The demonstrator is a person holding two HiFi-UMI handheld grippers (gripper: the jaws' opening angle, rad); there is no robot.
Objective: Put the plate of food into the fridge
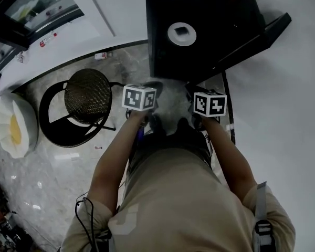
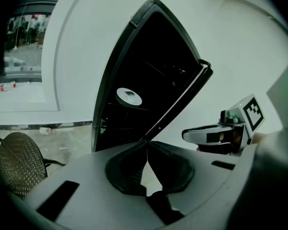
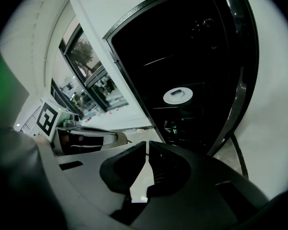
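A glossy grey marble floor [image 1: 42,161] meets white walls. The tall black fridge [image 1: 199,56] stands with its door [image 1: 260,33] swung wide, and a round woven chair [image 1: 87,95] sits to its left. The round white plate [image 1: 181,34] rests on a shelf inside. The left claw [image 2: 147,147] and the right claw [image 3: 147,150] are both pinched together and empty.

The food on the plate [image 1: 181,34] shows only as a small dark square, too small to name. Inside the fridge [image 1: 210,56] it is too dark to count shelves, and the head view's upper edge cuts the fridge off. A small object [image 1: 101,55] at the wall's foot is too small to identify.
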